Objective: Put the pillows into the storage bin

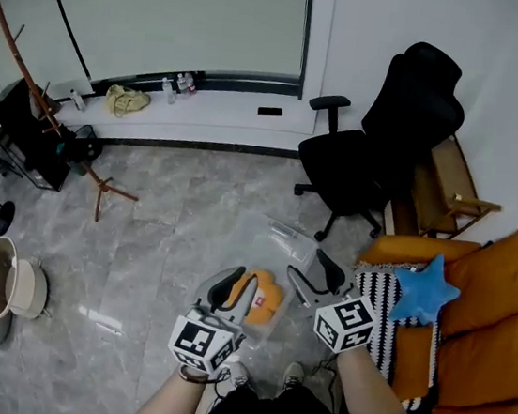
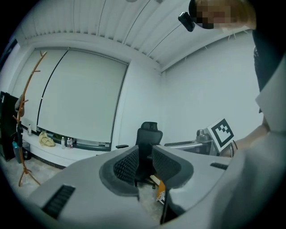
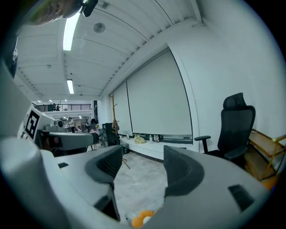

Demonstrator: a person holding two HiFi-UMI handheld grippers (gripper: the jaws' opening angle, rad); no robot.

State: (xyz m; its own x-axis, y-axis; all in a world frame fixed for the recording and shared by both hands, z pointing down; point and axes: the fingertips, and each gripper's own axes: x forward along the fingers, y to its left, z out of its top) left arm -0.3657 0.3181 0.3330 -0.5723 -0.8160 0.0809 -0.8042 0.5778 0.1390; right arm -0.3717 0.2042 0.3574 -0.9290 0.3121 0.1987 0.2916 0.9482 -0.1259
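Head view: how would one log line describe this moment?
left gripper: open, empty | right gripper: open, empty | orange pillow: in clear bin | blue star pillow: on sofa

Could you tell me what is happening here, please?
A person holds a tool in each hand over a clear storage bin on the floor. The left tool and the right tool are both open and empty. One orange pillow lies in the bin; a blue star pillow and a striped pillow sit on the orange sofa.
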